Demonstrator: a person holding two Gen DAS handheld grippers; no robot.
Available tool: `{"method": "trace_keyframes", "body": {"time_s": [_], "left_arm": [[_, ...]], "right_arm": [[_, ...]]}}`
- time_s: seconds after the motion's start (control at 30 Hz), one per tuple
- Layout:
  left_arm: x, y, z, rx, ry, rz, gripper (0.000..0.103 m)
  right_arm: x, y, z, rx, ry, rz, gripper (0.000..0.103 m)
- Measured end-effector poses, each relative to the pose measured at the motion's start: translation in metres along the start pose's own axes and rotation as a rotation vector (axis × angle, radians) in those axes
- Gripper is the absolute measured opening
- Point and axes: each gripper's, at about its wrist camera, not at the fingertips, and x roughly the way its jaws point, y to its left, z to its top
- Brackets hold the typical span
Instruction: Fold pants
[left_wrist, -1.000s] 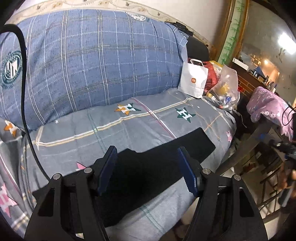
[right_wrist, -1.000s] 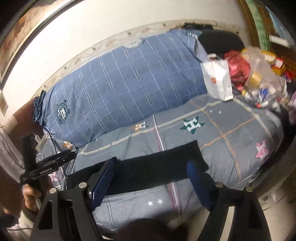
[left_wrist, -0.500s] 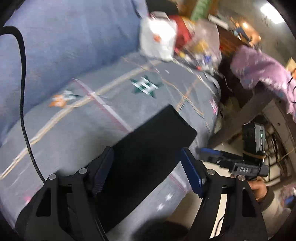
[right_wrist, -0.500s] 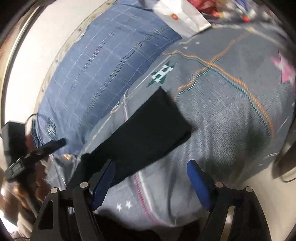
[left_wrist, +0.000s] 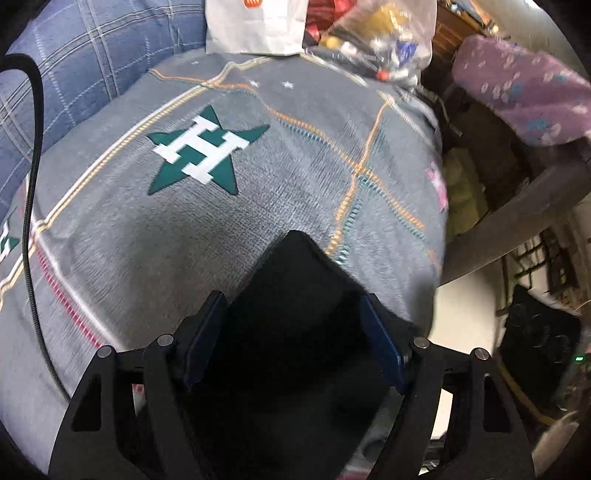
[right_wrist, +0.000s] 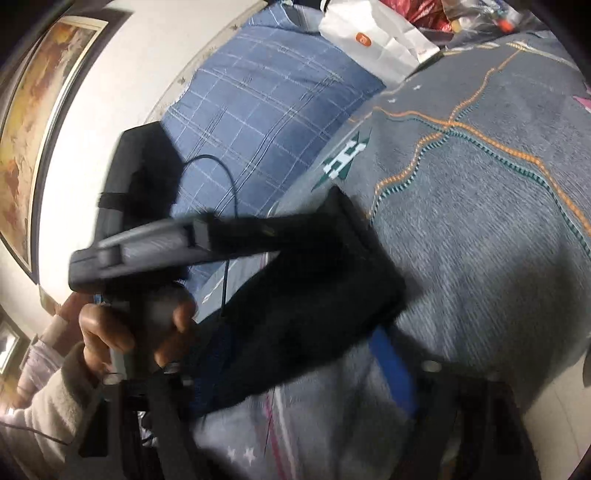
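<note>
The black pants (left_wrist: 295, 295) lie as a long flat strip on the grey star-patterned bed cover (left_wrist: 184, 229). My left gripper (left_wrist: 293, 339) is open, its blue pads on either side of the strip's end, low over it. In the right wrist view the pants (right_wrist: 314, 295) run between my right gripper's (right_wrist: 306, 365) open fingers, whose blue right pad (right_wrist: 391, 369) lies by the cloth's near edge. The left gripper's body (right_wrist: 147, 243) and the hand holding it cross that view at the left and hide part of the pants.
A blue plaid pillow (right_wrist: 266, 129) lies along the wall. A white paper bag (left_wrist: 255, 26) and plastic bags of items (left_wrist: 384, 37) sit at the bed's far end. A purple-covered chair (left_wrist: 524, 92) stands beyond the bed's right edge. A black cable (left_wrist: 29, 206) hangs at left.
Both grippers have swung toward the end of the pants and dropped closer to the bed. The left gripper now straddles that end and fills the left of the right wrist view.
</note>
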Motion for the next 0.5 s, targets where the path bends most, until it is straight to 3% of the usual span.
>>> {"method": "trace_keyframes", "body": {"time_s": [0.03,0.07,0.1,0.13,0.2,0.4,0.5], "left_arm": [[0.001,-0.001,-0.001,0.014,-0.023,-0.003,0.071],[0.000,-0.002,-0.002,0.028,-0.036,0.001,0.068],[-0.001,-0.001,-0.003,0.032,-0.040,0.012,0.060],[-0.004,0.002,-0.003,0.022,-0.040,0.012,0.050],[-0.014,0.013,-0.005,-0.027,-0.035,-0.021,0.043],[-0.118,0.046,-0.026,-0.144,-0.204,-0.061,0.043],[-0.177,0.069,-0.054,-0.221,-0.299,-0.025,0.043]], "right_arm": [[0.005,-0.002,0.002,0.005,0.000,-0.007,0.036],[0.010,-0.004,0.004,0.018,-0.004,-0.004,0.028],[0.016,-0.008,0.006,0.038,-0.006,0.000,0.012],[0.021,-0.010,0.008,0.063,0.000,0.005,0.010],[0.020,-0.002,0.015,0.062,-0.010,0.023,0.010],[-0.004,0.081,0.038,-0.186,-0.027,0.104,0.010],[-0.002,0.138,0.039,-0.354,0.005,0.147,0.010]]}}
